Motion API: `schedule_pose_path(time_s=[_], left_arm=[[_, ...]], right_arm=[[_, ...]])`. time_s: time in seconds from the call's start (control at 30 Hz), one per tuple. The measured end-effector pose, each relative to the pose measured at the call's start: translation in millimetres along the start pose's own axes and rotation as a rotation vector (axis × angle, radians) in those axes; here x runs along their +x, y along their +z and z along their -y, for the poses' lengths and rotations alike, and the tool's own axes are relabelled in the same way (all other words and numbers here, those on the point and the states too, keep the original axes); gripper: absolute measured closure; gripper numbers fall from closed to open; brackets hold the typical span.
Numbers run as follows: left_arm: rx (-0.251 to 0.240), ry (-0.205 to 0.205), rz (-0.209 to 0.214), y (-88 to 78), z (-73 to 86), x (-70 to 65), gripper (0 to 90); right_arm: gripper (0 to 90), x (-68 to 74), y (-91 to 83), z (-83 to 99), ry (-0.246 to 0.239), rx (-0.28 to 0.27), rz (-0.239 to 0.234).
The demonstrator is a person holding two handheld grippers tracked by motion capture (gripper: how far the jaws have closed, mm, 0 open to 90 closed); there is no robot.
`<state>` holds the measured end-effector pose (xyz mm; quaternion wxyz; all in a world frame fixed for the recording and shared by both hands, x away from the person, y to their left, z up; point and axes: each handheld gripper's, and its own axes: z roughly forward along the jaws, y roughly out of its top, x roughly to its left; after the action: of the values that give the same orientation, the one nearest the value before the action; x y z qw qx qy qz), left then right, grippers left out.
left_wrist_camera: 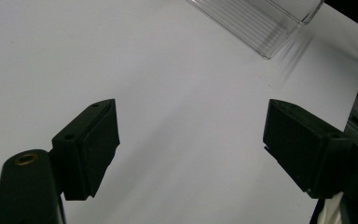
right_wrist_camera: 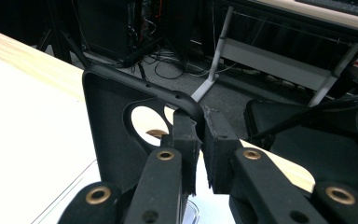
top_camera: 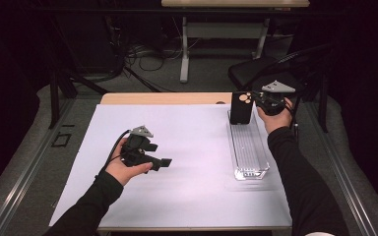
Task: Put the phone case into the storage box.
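A person sits at a table covered by a white sheet (top_camera: pixel 187 147), holding a two-jaw gripper in each hand. The right gripper (top_camera: pixel 256 101) is at the far right corner of the table, its jaws pinched narrow on the top edge of a black phone case (top_camera: pixel 240 108). The right gripper view shows the pads clamped on the case's thin rim beside the camera cut-out (right_wrist_camera: pixel 145 122), a grip that lets the case hang upright with its length pointing down.

The case stands at the far end of a clear plastic rack (top_camera: pixel 248 147) (a long ribbed tray that runs along the table's right edge). Its lower edge meets the rack's far end; whether it already rests in a slot I cannot tell. Held vertically like this, it probably suits being slotted between the ribs.

The left gripper (top_camera: pixel 163 162) hovers over the sheet toward the near left of the table, well apart from the rack, jaws wide and empty. The left gripper view shows bare sheet between its pads, with the rack's near corner (left_wrist_camera: pixel 261 28) beyond. It seems parked clear of the work.
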<state>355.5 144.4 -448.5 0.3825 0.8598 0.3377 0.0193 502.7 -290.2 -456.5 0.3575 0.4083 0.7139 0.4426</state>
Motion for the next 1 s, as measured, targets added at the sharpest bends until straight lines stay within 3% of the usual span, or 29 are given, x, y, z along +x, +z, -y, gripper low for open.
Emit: schedule_pose_path(time_s=[0.5, 1.0], left_arm=[[0.008, -0.006, 0.005, 2.9, 2.6, 0.5, 18.8], [0.011, 0.001, 0.007, 4.8, 2.1, 0.3, 18.8]], right_arm=[[83.3, -5.4, 1.1, 3.9, 0.018, 0.008, -0.01], [69.5, -3.5, 2.3, 4.4, 0.003, 0.04, 0.005]])
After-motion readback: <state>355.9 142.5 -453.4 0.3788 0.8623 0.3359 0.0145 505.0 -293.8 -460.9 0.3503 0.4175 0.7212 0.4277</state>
